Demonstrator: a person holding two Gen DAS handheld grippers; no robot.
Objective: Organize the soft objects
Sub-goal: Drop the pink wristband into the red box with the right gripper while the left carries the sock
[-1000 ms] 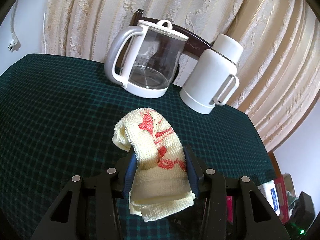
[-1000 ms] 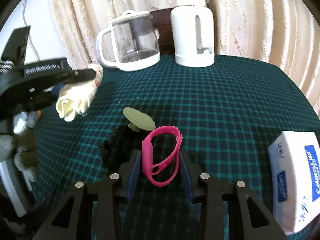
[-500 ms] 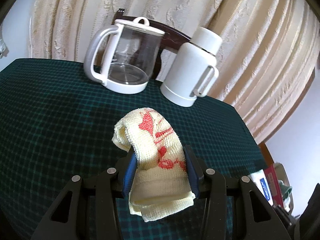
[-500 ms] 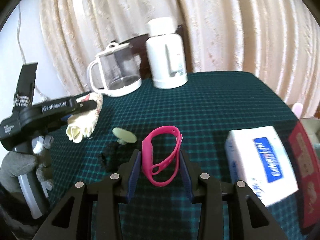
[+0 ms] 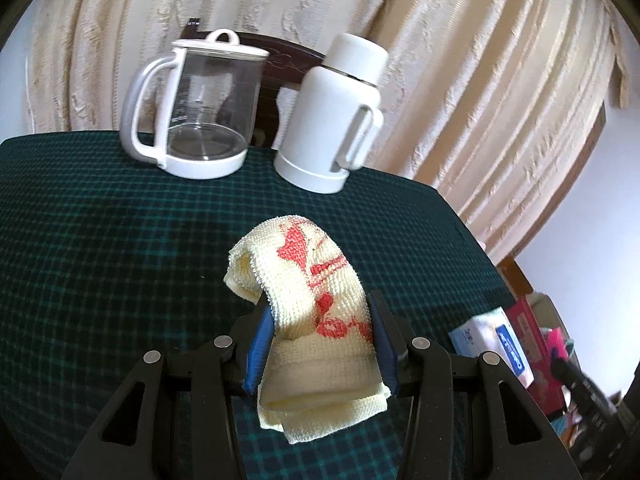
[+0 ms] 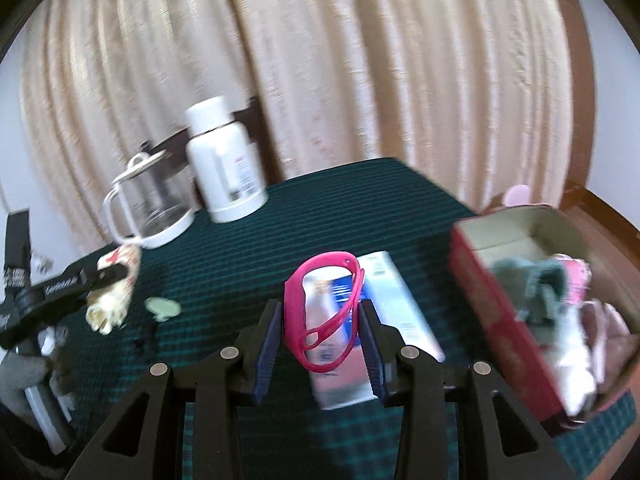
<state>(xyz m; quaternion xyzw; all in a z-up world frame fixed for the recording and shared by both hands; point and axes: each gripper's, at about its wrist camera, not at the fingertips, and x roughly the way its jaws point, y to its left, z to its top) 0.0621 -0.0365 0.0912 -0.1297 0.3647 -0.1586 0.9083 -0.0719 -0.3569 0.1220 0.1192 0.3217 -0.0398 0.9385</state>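
Left wrist view: your left gripper (image 5: 320, 344) is clamped on the towel (image 5: 316, 312), held above the table (image 5: 100, 240) near the kettle (image 5: 200, 108). Your right gripper (image 6: 322, 336) pinches the pink band (image 6: 324, 316) — above the tissue pack (image 6: 384, 304), left of the box (image 6: 512, 320).

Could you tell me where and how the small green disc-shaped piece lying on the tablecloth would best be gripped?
Probably from above, pinching across the rim of the green disc-shaped piece. It lies low on the tablecloth, so a level approach would find little to close on. Blur hides any stem.
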